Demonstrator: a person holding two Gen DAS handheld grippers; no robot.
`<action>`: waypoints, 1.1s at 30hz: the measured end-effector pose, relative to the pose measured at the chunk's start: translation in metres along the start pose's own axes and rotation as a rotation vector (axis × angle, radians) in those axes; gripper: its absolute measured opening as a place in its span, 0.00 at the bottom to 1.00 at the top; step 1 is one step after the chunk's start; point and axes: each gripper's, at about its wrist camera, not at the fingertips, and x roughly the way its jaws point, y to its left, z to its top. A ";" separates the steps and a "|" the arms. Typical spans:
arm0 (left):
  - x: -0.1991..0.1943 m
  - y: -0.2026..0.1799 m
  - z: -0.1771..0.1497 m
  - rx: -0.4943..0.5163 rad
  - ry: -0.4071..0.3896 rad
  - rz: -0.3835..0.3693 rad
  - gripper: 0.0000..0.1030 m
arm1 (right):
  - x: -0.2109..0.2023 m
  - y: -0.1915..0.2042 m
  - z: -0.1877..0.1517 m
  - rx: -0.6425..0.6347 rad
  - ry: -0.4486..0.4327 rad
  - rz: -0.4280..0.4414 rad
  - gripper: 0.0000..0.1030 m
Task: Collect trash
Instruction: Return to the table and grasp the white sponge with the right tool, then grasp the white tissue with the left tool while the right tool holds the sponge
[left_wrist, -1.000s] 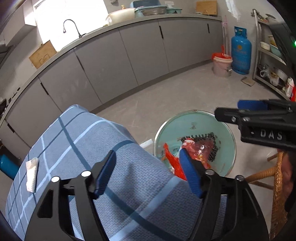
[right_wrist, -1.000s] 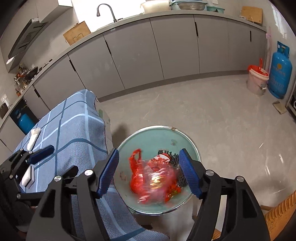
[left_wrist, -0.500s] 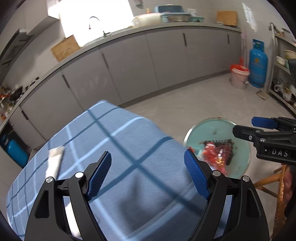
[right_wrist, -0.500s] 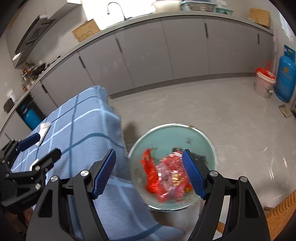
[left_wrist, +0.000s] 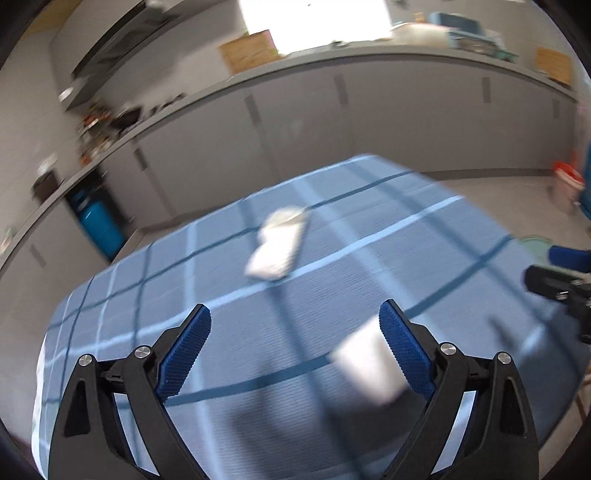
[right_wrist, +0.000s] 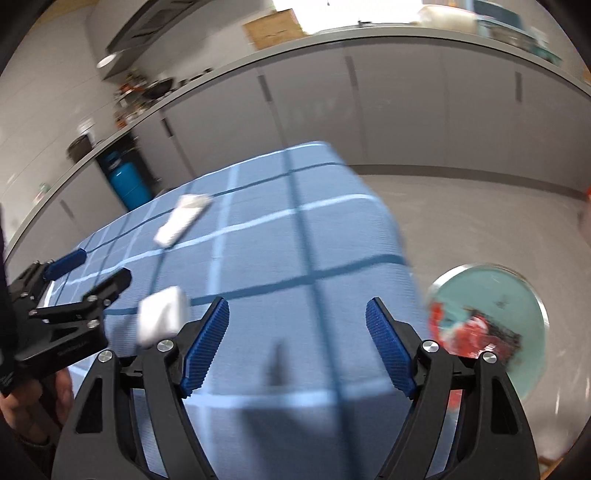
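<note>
You are holding the left gripper (left_wrist: 294, 345) and right gripper (right_wrist: 297, 345) over the blue checked tablecloth (left_wrist: 369, 236), both with jaws opening and nothing between them; red trash (right_wrist: 465, 332) is already lying in the bin (right_wrist: 532, 291) (on the floor beside the table); a far white scrap (left_wrist: 277, 245) and a near white scrap (left_wrist: 369, 365) are still awaiting collection.

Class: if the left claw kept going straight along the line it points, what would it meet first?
Probably the blue checked tablecloth, just short of the long white crumpled wrapper; blur makes depth uncertain. The left claw is opening, nothing between.
</note>
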 end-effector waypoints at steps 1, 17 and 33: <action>0.005 0.013 -0.005 -0.020 0.020 0.017 0.89 | 0.004 0.012 0.001 -0.017 0.005 0.012 0.76; 0.032 0.102 -0.045 -0.177 0.107 0.090 0.90 | 0.064 0.120 -0.010 -0.209 0.122 0.071 0.85; 0.057 0.075 -0.007 -0.154 0.083 0.006 0.90 | 0.059 0.080 0.007 -0.154 0.074 -0.026 0.52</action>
